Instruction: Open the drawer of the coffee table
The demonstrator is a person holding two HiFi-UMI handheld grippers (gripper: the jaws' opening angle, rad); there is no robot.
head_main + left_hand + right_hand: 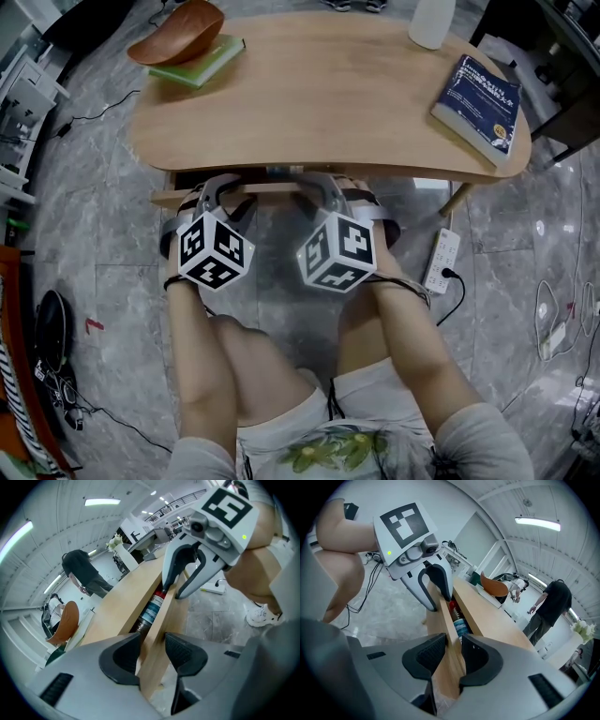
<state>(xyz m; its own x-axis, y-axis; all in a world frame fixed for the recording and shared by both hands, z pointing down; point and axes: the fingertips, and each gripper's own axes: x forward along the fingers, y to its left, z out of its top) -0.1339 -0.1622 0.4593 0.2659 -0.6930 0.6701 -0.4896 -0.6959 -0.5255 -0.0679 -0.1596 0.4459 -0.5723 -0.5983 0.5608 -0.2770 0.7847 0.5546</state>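
At the far left of the wooden counter [328, 103] an orange-brown bowl [178, 33] sits on a green book [202, 64]. Below that corner, the drawer front [173, 196] stands slightly out from under the counter's near edge, so the drawer is open by a narrow gap.

The left claw [225, 192] reaches down to this front panel from the near side. In the left gripper view the panel's top edge runs between its two jaws, one jaw inside the gap and one on the outer face. The pads lie against the wood on both sides, so the claw grips the panel. Inside the gap lies a dark bottle with a blue-and-white label [152, 609].

Just to its right, the right claw [328, 187] holds the same panel in the same way. In the right gripper view the board passes between its jaws and both pads press on it. The two claws sit side by side near the middle of the counter's near edge, above the person's knees.

Further right, a white container [431, 21] stands at the counter's far edge. A blue book [478, 103] lies flat near the right end. On the grey floor beneath that end lies a white power strip [442, 261] with a black cable plugged in.
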